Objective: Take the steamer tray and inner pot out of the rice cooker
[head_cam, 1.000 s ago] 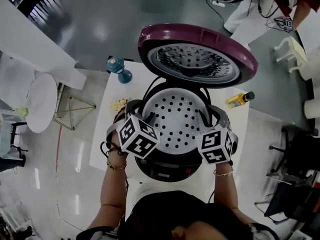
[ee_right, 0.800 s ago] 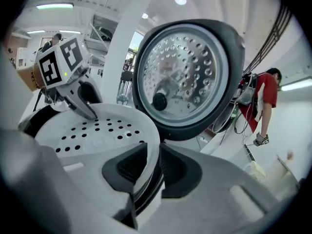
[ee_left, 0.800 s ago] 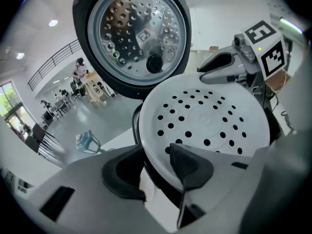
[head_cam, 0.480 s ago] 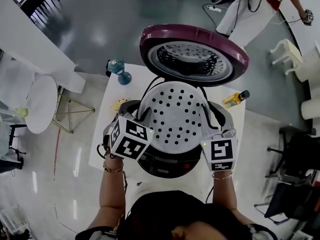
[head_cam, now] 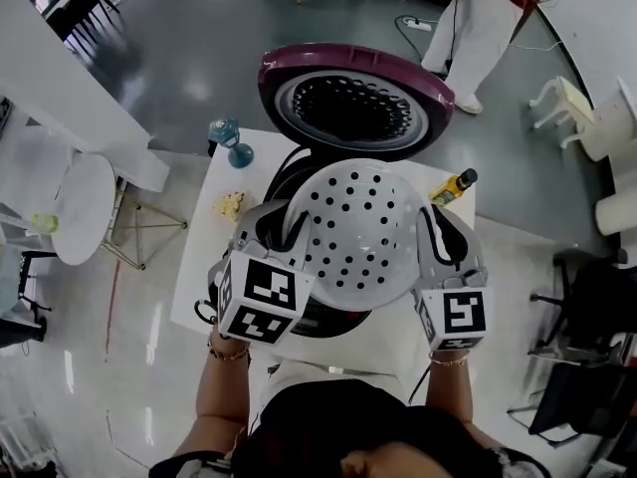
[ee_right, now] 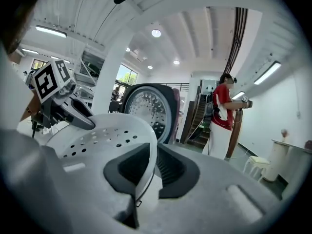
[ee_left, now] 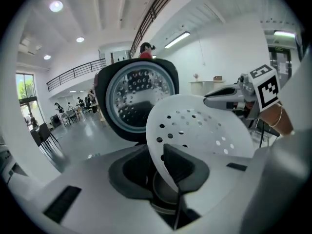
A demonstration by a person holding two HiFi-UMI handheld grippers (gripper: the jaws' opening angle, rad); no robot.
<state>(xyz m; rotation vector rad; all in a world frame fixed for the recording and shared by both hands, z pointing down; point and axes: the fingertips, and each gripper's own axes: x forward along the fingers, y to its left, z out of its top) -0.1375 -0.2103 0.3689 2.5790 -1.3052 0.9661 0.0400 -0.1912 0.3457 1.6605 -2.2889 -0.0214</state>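
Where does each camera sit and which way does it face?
Head view: on the person's head, looking steeply down on tray and lid; own hair, forearms, left gripper, right gripper show.
Left gripper view: on the left gripper, looking along its jaws across the tray to the lid; the jaws have just been closing on the rim.
Right gripper view: on the right gripper, facing back across the tray; jaws likewise just closing on its rim.
Shared: each gripper view shows the other gripper; all show tray and lid.
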